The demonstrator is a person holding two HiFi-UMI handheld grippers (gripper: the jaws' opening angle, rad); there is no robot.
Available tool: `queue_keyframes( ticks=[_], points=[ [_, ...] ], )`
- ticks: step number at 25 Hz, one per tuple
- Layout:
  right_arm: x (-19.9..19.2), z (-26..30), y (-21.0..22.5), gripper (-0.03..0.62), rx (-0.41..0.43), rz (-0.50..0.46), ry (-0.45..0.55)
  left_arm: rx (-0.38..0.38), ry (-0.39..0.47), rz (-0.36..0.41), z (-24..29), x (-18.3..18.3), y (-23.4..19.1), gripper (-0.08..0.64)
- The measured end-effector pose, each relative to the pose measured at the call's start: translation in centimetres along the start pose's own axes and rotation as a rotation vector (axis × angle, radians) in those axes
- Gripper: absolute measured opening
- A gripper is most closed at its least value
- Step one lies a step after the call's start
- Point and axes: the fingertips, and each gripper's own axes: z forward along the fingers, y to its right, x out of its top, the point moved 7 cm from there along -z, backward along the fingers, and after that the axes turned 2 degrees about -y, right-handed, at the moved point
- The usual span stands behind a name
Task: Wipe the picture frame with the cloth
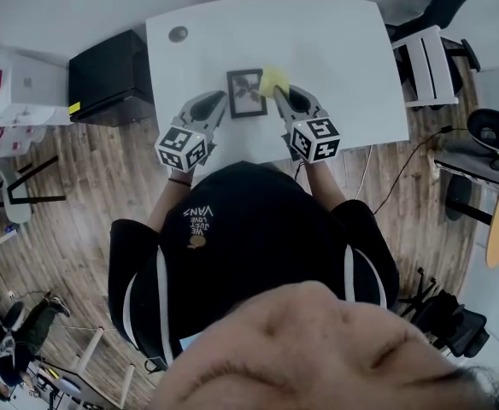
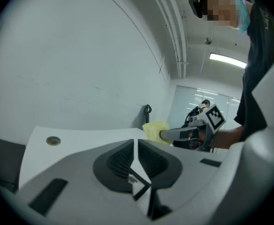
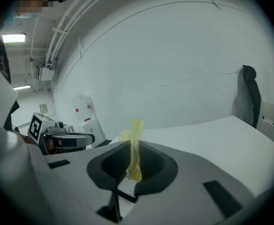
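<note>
White counter (image 1: 335, 49) over wood flooring, with a black cabinet (image 1: 111, 77) at its left end. The picture frame (image 1: 246, 93) lies flat near the counter's front edge, between the two tools. The yellow cloth (image 1: 273, 79) sits at the frame's far right corner.

Left tool (image 2: 136, 146): jaws pressed together, nothing clearly pinched, tips at the frame's left edge. A dark strip low in the gap may be that edge, but this cannot be told. Right tool (image 3: 133, 153): jaws clamped on the cloth, a crumpled tuft of which stands up above the pads.

Step in hand, as judged: wiping, with the left tool steadying the frame.

Method:
- The left tool should bear lightly on the border, so the frame does not slide under the stroke.
- Draw the cloth across the glass in overlapping passes, then along each side of the border.
- Let the cloth's loose part meet the surface rather than the hard tips, which could scratch.
- A loose pinch may drop the cloth partway through a stroke.

Count:
- frame: one
- cloth: one
- tools: two
- counter: one
- round inset (image 1: 179, 33) in the counter: one
- cabinet: one
</note>
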Motion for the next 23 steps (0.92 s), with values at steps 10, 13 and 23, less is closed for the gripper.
queue_keyframes(
  ticks=[10,13,23],
  points=[
    [-0.22,0.26,-0.05,0.043,-0.004,0.0,-0.01,0.014,-0.001,-0.016,-0.16,-0.46,-0.2,0.037],
    [-0.24,0.38,-0.07,0.044,-0.003,-0.002,-0.016,0.017,-0.004,-0.019,-0.19,-0.56,-0.24,0.037],
    [-0.34,0.6,-0.4,0.043,0.0,-0.003,-0.019,0.016,-0.009,-0.025,-0.3,-0.96,-0.36,0.037]
  ],
)
